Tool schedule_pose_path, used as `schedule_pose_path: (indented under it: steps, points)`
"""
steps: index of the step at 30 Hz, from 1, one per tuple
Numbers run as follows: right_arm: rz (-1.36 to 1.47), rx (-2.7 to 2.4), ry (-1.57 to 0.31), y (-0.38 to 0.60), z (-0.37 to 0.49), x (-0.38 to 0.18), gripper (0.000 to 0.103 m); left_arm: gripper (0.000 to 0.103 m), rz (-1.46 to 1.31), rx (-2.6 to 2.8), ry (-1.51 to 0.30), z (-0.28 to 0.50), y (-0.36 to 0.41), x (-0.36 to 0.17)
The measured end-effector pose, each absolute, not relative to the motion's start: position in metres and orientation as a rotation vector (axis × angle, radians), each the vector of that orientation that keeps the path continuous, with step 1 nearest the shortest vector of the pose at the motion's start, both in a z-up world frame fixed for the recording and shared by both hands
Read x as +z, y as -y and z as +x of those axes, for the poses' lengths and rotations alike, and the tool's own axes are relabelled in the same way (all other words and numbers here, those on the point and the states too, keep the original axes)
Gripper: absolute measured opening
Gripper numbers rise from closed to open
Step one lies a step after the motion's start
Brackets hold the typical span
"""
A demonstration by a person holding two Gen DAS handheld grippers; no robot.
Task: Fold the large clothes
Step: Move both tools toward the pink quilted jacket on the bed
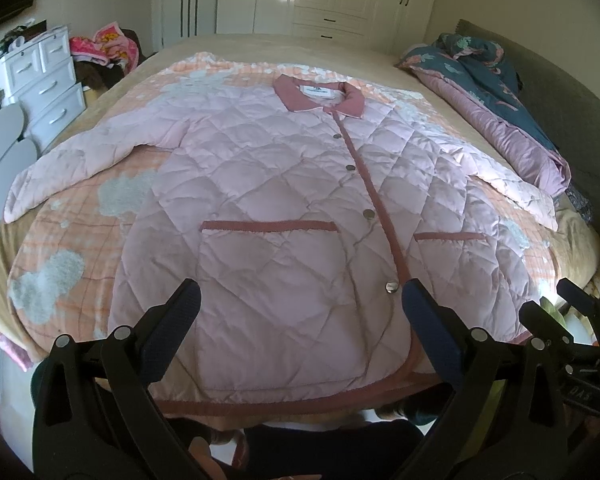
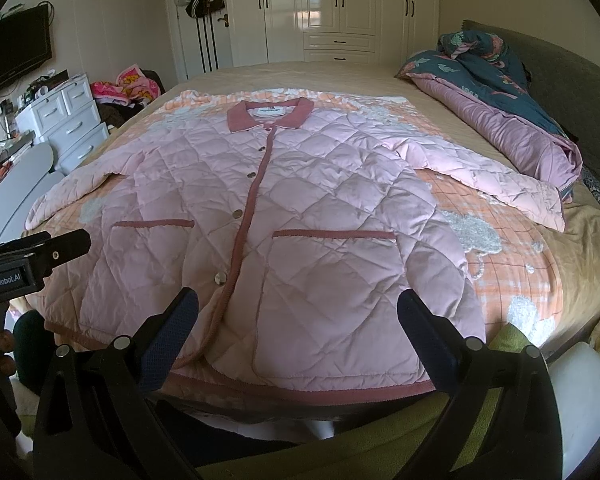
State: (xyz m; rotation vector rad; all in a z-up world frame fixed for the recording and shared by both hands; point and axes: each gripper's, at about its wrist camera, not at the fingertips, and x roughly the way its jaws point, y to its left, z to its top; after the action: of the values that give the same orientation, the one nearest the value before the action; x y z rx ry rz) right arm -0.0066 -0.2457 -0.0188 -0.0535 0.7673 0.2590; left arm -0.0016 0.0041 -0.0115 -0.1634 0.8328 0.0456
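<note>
Pink jacket [image 1: 284, 208] flat on bed [image 1: 236, 46], buttoned, collar at 12 o'clock. Drawer chest [image 1: 46, 84] at 10 o'clock, drawers closed, contents unseen. Left gripper [image 1: 300, 300] and right gripper [image 2: 298, 308] spread, holding nothing. Hem partly hidden behind fingers [image 1: 178, 312].

"GenRobot.AI" — left gripper [image 2: 36, 258] body label

Quilted jacket [image 1: 284, 184]: matt pink padded cloth, diamond stitching, shiny metal snaps [image 1: 392, 287], darker pink fabric trim. Under the jacket, blanket [image 1: 60, 248] fuzzy with fluffy patches. Beyond the jacket, wardrobe [image 2: 320, 8] glossy white. Gripper fingers [image 1: 176, 320] matt black plastic, textured pads.
</note>
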Motion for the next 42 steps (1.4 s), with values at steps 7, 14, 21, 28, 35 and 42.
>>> schedule_pose_path:
  steps: [7, 14, 21, 28, 35, 42]
  points:
    - [-0.053, 0.259, -0.767, 0.245, -0.007, -0.017, 0.099, 0.094, -0.158, 0.048, -0.833, -0.001, -0.004, -0.011]
    - [-0.054, 0.259, -0.766, 0.246, -0.006, -0.018, 0.099, 0.094, -0.158, 0.048, -0.832, -0.001, -0.003, -0.011]
    - [-0.055, 0.257, -0.767, 0.246, -0.006, -0.018, 0.099, 0.094, -0.153, 0.047, -0.833, -0.001, -0.003, -0.012]
    - [-0.051, 0.248, -0.772, 0.243, -0.001, -0.02, 0.099, 0.094, -0.156, 0.051, -0.834, -0.001, -0.003, -0.012]
    - [-0.043, 0.254, -0.782, 0.247, 0.004, -0.022, 0.099, 0.094, -0.14, 0.04, -0.842, 0.006, -0.006, -0.016]
    - [-0.053, 0.264, -0.809, 0.247, 0.025, -0.024, 0.099, 0.094, -0.134, 0.021, -0.861, 0.027, -0.006, -0.015]
